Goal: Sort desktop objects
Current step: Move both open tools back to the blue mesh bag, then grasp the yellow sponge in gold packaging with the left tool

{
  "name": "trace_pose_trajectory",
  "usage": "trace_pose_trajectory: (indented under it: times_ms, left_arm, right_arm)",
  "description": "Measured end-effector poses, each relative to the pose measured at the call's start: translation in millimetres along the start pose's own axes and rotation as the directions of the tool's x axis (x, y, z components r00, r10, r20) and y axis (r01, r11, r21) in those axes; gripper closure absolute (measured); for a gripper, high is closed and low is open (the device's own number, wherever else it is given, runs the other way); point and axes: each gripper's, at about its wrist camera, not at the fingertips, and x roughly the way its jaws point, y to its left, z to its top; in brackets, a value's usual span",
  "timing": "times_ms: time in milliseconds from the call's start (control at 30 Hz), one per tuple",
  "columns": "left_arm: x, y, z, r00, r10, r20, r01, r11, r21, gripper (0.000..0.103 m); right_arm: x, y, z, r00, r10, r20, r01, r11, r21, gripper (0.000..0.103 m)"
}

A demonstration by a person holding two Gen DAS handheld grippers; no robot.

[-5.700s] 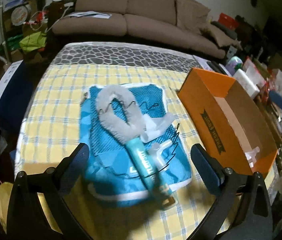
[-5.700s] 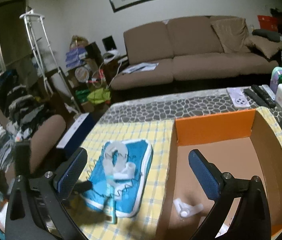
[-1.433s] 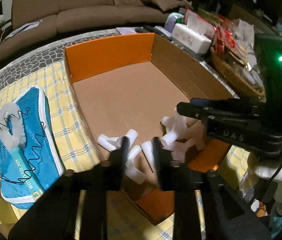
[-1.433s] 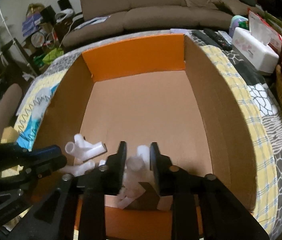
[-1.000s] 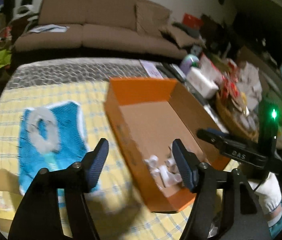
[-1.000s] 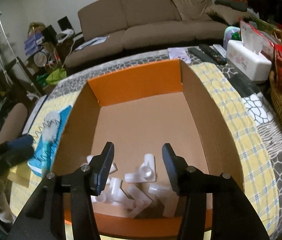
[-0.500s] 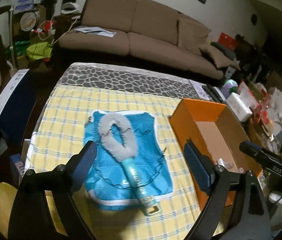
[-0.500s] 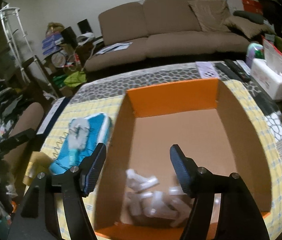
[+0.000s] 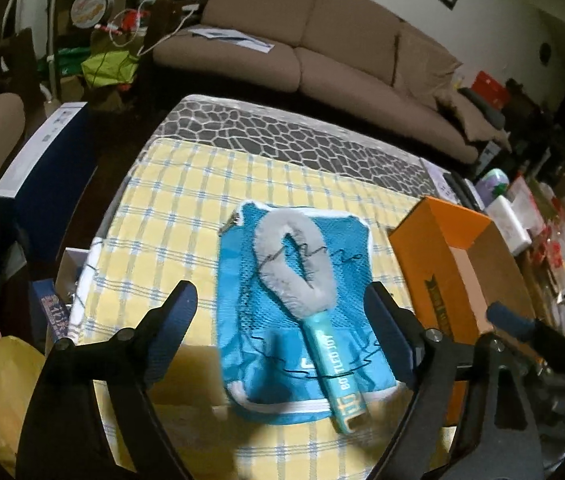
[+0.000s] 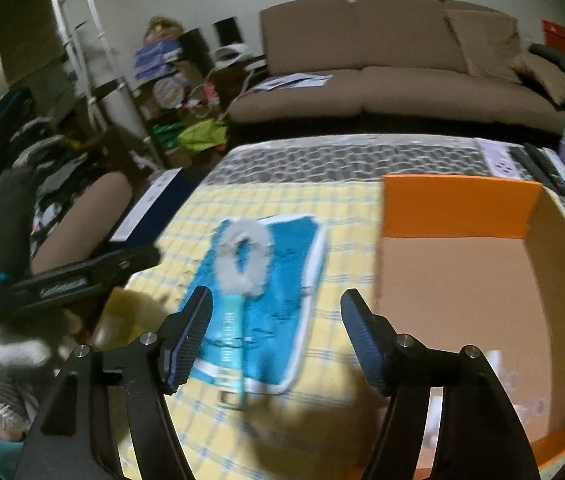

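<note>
Left wrist view: my left gripper point(image 9: 284, 330) hangs above blue mesh pouch point(image 9: 294, 312), jaws wide but easing inward, nothing between pads. Brush point(image 9: 302, 288) with grey fluffy head and teal handle lies on pouch, handle toward me. Pouch sits on yellow checked cloth point(image 9: 170, 232). Orange box point(image 9: 434, 240) just right of pouch.

Right wrist view, blurred: my right gripper point(image 10: 276, 330) apart, empty, over cloth between pouch point(image 10: 282, 280) and box point(image 10: 458, 208). Brush point(image 10: 242, 264) on pouch, ahead-left. Left gripper point(image 10: 82, 272) visible at far left. Sofa point(image 10: 382, 68) behind table.
</note>
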Motion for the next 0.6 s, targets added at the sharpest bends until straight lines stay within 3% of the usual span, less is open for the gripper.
trace_pose_trajectory:
  times_ms: [400, 600]
  left_arm:
    - [-0.8, 35.9, 2.6, 0.999, 0.041, -0.025, -0.042, 0.998, -0.044, 0.020]
    - [5.0, 70.8, -7.9, 0.990, 0.090, -0.111, -0.097, 0.993, -0.063, 0.020]
  right_arm:
    - [53.4, 50.3, -16.9, 0.993, 0.052, -0.110, -0.061, 0.994, -0.087, 0.035]
    - [68.1, 79.4, -28.5, 0.983, 0.083, -0.161, -0.108, 0.982, -0.155, 0.035]
